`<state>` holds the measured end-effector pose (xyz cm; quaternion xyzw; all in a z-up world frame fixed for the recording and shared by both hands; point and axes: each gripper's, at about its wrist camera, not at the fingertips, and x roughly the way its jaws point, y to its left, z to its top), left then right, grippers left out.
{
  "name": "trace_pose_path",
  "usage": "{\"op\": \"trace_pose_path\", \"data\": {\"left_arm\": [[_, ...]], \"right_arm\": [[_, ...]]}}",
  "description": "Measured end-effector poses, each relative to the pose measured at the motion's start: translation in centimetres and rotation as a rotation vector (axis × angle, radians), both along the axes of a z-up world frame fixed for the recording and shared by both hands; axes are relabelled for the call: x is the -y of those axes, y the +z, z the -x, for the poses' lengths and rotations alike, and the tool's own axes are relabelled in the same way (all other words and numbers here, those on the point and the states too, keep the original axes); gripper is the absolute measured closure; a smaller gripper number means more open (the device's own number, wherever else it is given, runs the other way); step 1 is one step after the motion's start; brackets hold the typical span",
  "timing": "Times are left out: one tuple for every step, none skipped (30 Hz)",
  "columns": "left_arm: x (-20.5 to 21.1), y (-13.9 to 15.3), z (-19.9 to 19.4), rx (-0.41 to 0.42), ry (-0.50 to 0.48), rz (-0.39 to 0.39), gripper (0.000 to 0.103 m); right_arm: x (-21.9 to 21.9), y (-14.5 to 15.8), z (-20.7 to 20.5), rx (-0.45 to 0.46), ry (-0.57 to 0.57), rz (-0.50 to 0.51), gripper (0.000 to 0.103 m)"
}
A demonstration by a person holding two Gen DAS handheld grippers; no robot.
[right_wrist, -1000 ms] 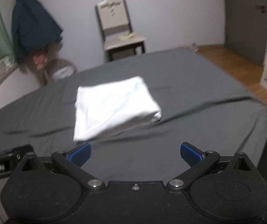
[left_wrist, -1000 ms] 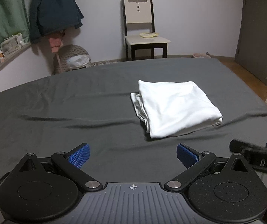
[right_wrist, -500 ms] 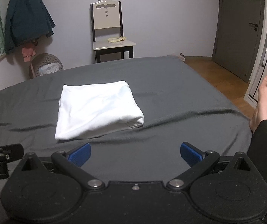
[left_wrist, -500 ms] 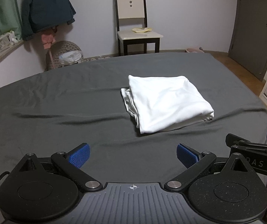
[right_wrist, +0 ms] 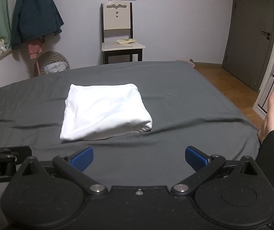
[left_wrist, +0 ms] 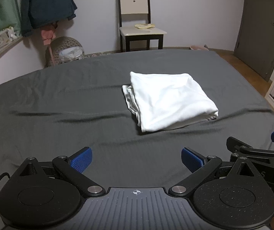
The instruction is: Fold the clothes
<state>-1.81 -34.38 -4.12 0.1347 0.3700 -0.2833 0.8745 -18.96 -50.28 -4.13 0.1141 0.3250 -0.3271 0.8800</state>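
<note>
A white garment [left_wrist: 170, 100] lies folded into a thick rectangle on the dark grey bed sheet [left_wrist: 60, 99]; the right wrist view shows the same garment [right_wrist: 104, 111] left of centre. My left gripper [left_wrist: 137, 160] is open and empty, held back near the bed's near edge, well short of the garment. My right gripper [right_wrist: 139, 158] is likewise open with nothing between its blue pads, apart from the cloth. The right gripper's body [left_wrist: 261, 153] shows at the left view's right edge.
A chair [left_wrist: 138, 26] with a yellowish item stands against the far wall. A dark jacket [left_wrist: 45, 5] hangs at left above a woven basket [left_wrist: 66, 50]. A door [right_wrist: 251, 38] and wood floor are at right. A person's bare foot [right_wrist: 272, 113] rests beside the bed.
Both grippers have pulled back and levelled out; the garment now sits farther off in both views. The earlier blur in the right view is gone. Jaws stayed open.
</note>
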Motion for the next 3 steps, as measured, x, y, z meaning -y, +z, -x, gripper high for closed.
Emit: {"op": "trace_pose_path", "data": {"left_arm": [[0.01, -0.07, -0.03, 0.0, 0.002, -0.001, 0.003], [0.02, -0.15, -0.05, -0.001, 0.002, -0.002, 0.003], [0.05, -0.22, -0.06, -0.003, -0.001, -0.003, 0.003]], "right_arm": [[0.02, 0.01, 0.02, 0.001, 0.002, -0.002, 0.0], [0.06, 0.01, 0.05, 0.002, 0.002, -0.003, 0.0], [0.1, -0.01, 0.07, 0.003, 0.001, -0.003, 0.0]]}}
